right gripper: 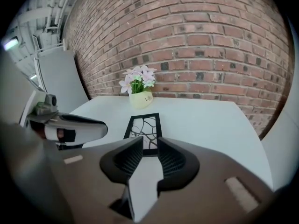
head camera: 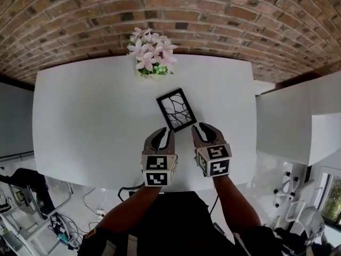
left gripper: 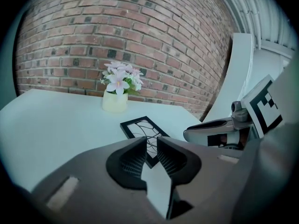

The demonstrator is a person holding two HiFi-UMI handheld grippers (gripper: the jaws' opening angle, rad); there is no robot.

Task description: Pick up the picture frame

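The jaws of the left gripper (left gripper: 152,141) are seen in its own view parted by a narrow gap, released, with nothing clamped between them. Part of the picture frame (left gripper: 140,127) is glimpsed through that gap, and its near corner is covered by the jaw tips. The right gripper (right gripper: 150,141) is likewise held unclenched and empty, and the lower edge of the picture frame (right gripper: 145,125) is cut off behind its jaws.

In the head view the left gripper (head camera: 166,133) and the right gripper (head camera: 201,128) are found side by side in the lower middle, just below the picture frame (head camera: 176,110). The picture frame is laid flat and slanted at the centre of the white table (head camera: 85,127). Whether either set of tips touches it cannot be told.

A pot of pink flowers (head camera: 152,52) is set at the table's upper edge, against the brick wall (head camera: 213,15). The table's near edge is partly hidden behind the marker cubes and forearms. The clutter at the lower left is too small to be made out.
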